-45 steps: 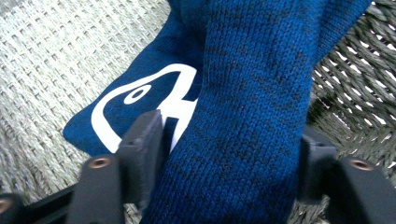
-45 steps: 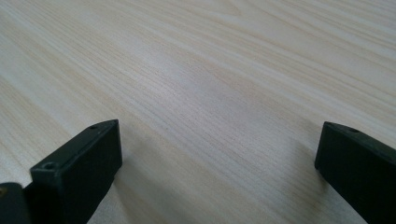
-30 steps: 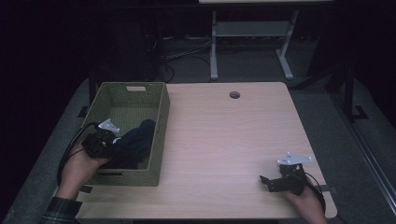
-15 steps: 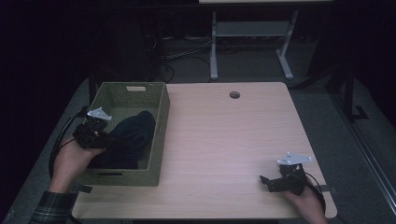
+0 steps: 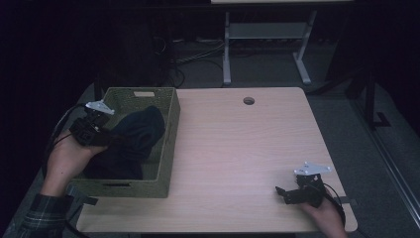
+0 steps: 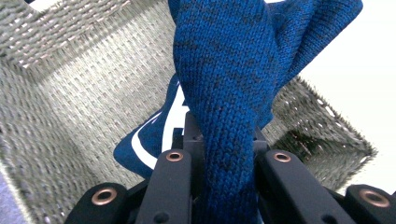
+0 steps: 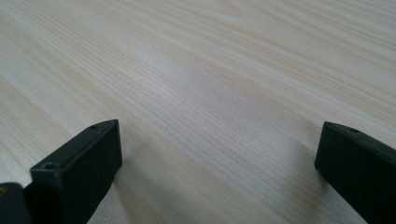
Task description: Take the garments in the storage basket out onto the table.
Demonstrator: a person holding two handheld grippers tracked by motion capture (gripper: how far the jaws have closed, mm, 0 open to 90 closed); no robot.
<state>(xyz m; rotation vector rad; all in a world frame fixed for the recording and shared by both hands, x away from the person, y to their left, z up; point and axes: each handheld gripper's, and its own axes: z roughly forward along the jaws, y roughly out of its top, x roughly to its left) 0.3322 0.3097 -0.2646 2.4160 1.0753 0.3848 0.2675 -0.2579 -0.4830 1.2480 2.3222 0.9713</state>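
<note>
At the basket's left wall: your left gripper (image 5: 97,130) hung over the rim of the woven green basket (image 5: 171,129), its jaws pinched on a fold of the blue knit garment (image 5: 133,141).

High view: you saw the whole wooden table (image 5: 237,148), the basket standing on its left part, and the garment as a dark heap lying mostly inside the basket, its upper end raised toward your left hand (image 5: 67,158). The colour read almost black from up there.

Left gripper view: you looked along the left gripper (image 6: 224,161) and got what the high view lacked: a thick band of the blue knit garment (image 6: 224,84) rising from between the two black jaws, the stitches plain, the blue flecked with darker yarn. Below it lay a smoother blue piece with white markings (image 6: 159,135) on the basket (image 6: 70,93) floor; you could not tell whether it belonged to the same garment.

Right side, high view: your right gripper (image 5: 288,193) rested on the table near its front right corner, well apart from the basket, in your right hand (image 5: 324,213).

Right gripper view: you saw the right gripper (image 7: 219,158) with jaws spread wide, bare pale wood grain of the table (image 7: 210,70) between them, nothing held.

Garment's place: in the basket, one end lifted in the left jaws.
</note>
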